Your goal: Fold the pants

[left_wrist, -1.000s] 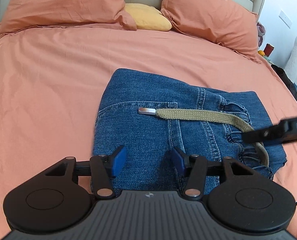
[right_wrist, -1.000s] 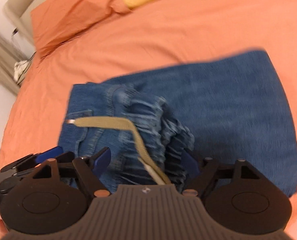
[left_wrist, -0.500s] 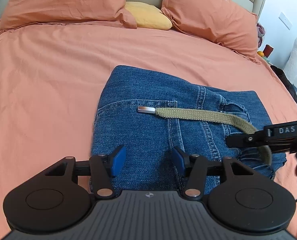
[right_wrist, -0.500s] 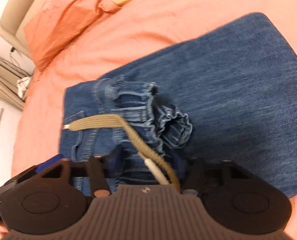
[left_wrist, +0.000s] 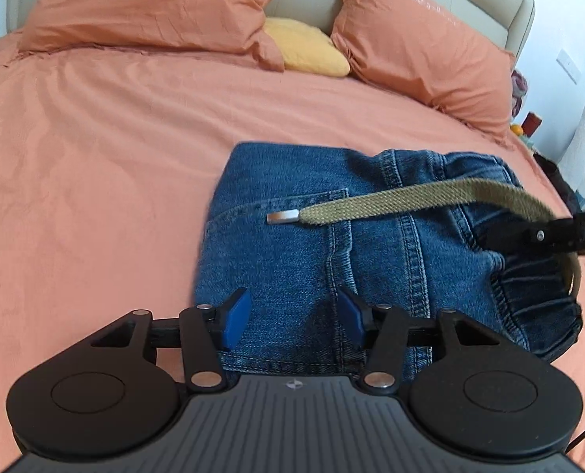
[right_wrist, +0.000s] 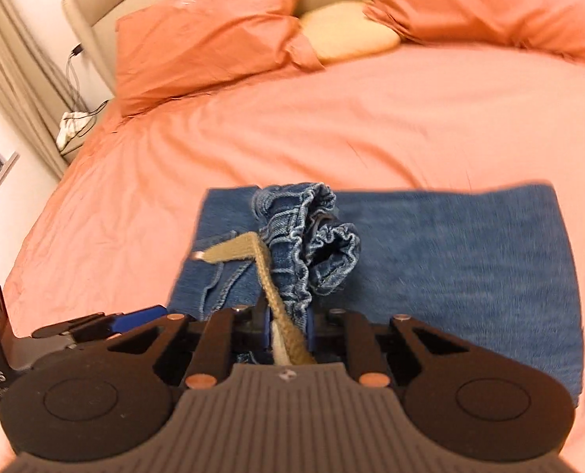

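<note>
**Waistband pinched and lifting off the fold**

My right gripper [right_wrist: 288, 333] has closed since half a second ago: its jaws, wide apart a second back, now stand nearly together, clamped on the gathered elastic waistband [right_wrist: 320, 244] of the pants [left_wrist: 304, 260] with the khaki drawstring [left_wrist: 410, 201] running between them. In the right wrist view the waistband has come up off the layer beneath and bunches in a ruffled hump, and the drawstring has gone from lying slack to rising toward my jaws, its metal tip [left_wrist: 282, 218] still resting on the back pocket.

My left gripper [left_wrist: 292, 315] has not moved in that time. It hovers over the near edge of the denim with its blue pads [left_wrist: 235, 317] well apart and nothing between them.

The pants lie partly folded on the orange bedspread [left_wrist: 95, 165], near the foot edge of the bed and well clear of the pillows [left_wrist: 154, 4] at the head, with a long flat stretch of denim [right_wrist: 470, 260] reaching toward the bed's right side.

I judge this as the start of the next fold: the waist end is now in hand and ready to be carried over the flat part. Having the drawstring in the same pinch may drag it askew, and my idle left tool could pin the near edge.
</note>
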`<state>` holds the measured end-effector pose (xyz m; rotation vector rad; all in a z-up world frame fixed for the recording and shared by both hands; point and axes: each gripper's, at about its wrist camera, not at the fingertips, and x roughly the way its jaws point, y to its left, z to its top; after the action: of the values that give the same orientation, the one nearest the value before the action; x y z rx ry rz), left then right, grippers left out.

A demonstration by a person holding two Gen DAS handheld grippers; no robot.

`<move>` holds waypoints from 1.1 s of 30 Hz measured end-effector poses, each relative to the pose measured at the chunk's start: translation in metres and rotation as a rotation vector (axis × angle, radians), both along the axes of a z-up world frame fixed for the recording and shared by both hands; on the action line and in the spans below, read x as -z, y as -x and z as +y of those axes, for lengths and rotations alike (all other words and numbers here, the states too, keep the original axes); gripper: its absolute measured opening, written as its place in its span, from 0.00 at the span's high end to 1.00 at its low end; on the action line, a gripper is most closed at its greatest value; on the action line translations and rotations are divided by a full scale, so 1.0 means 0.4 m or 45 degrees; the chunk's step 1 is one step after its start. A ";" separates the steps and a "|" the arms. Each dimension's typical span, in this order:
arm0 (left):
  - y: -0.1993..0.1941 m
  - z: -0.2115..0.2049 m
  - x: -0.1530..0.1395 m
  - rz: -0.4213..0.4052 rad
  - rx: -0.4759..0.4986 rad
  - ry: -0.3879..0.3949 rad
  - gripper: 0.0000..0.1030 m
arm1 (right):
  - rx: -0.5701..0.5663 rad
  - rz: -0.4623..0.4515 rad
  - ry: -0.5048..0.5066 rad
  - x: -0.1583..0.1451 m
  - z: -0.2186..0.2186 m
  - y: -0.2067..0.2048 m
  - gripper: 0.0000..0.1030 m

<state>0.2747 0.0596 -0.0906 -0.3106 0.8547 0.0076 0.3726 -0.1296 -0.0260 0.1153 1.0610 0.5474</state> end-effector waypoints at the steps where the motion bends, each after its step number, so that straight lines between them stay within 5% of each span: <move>1: 0.006 0.003 -0.012 -0.015 -0.011 0.002 0.42 | -0.012 -0.011 0.010 -0.019 0.012 -0.001 0.89; 12: 0.023 0.063 -0.114 -0.104 -0.088 0.063 0.41 | 0.012 -0.122 -0.074 -0.256 0.050 -0.057 0.91; 19: -0.011 0.035 -0.129 -0.118 -0.013 0.047 0.41 | 0.079 -0.223 -0.019 -0.359 -0.043 -0.112 0.91; 25: -0.071 -0.021 -0.099 -0.076 0.085 0.034 0.41 | 0.230 -0.162 0.039 -0.253 -0.212 -0.168 0.91; 33: -0.138 -0.105 -0.036 -0.077 0.200 -0.026 0.41 | 0.388 0.045 0.007 0.044 -0.440 -0.198 0.91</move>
<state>0.3298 0.0175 -0.0761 -0.2231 0.8162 -0.1383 0.4517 -0.3058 -0.0437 0.2776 1.0557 0.2674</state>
